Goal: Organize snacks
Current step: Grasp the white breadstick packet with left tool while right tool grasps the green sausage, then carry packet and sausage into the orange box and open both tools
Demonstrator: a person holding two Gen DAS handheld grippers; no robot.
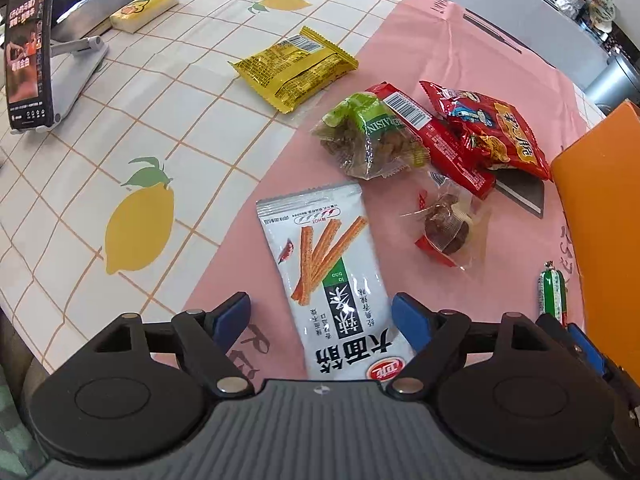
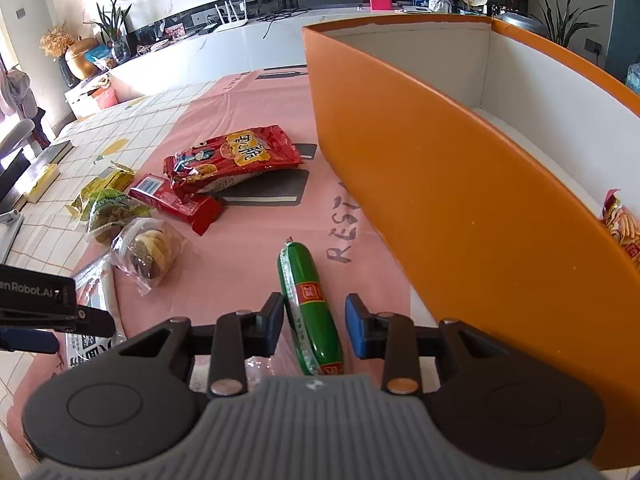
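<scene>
On the pink mat (image 1: 420, 60), which lies over a lemon-print tablecloth (image 1: 132, 152), the left gripper (image 1: 322, 314) points steeply down with its blue-padded jaws spread wide, straddling the lower half of a white snack-stick packet (image 1: 332, 280) without either pad touching it. From that packet, a clear-wrapped chocolate biscuit (image 1: 446, 226) lies at about two o'clock, a green raisin bag (image 1: 368, 136) at twelve, and a long red bar (image 1: 436, 136) at one, partly under a red crisps bag (image 1: 492, 128). A yellow packet (image 1: 296, 66) lies apart at eleven o'clock, on the tablecloth beside the mat's edge. In the right wrist view, the right gripper (image 2: 314, 320) has its jaws set narrow around a green sausage stick (image 2: 310, 304) lying on the mat; the left pad touches the sausage's side, while a gap shows between the sausage and the right pad. The orange box (image 2: 460, 200) stands just beside it at three o'clock, open-topped with white inner walls, and one red-and-yellow snack (image 2: 622, 226) shows inside near its right end. A phone on a stand (image 1: 28, 48) stands at the left view's ten o'clock.
</scene>
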